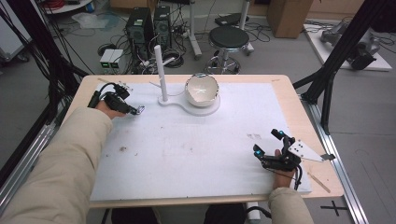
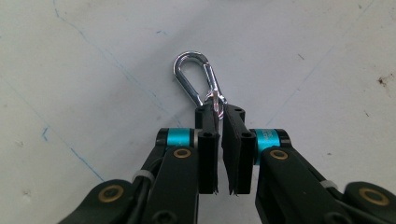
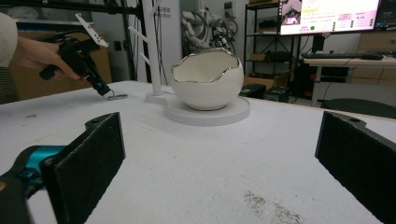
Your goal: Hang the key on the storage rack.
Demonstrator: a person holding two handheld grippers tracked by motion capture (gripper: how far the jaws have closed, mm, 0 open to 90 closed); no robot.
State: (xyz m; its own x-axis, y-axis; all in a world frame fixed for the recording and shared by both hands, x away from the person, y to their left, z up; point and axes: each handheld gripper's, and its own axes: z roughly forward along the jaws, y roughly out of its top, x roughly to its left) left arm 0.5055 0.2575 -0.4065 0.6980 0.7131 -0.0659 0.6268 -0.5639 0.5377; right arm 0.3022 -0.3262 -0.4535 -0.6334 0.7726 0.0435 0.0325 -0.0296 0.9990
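Observation:
A silver carabiner lies on the white table mat, and my left gripper is shut on its narrow end, the loop pointing away from the jaws. In the high view that gripper is at the far left of the mat with the carabiner at its tips. The right gripper view shows the same gripper angled down onto the carabiner. My right gripper rests near the mat's front right, open, with nothing between its pads.
A white eggshell-shaped bowl with a silver rim sits on a round white base at the back centre, beside an upright white post. Bare mat stretches between the two grippers. The wooden table edge borders the mat.

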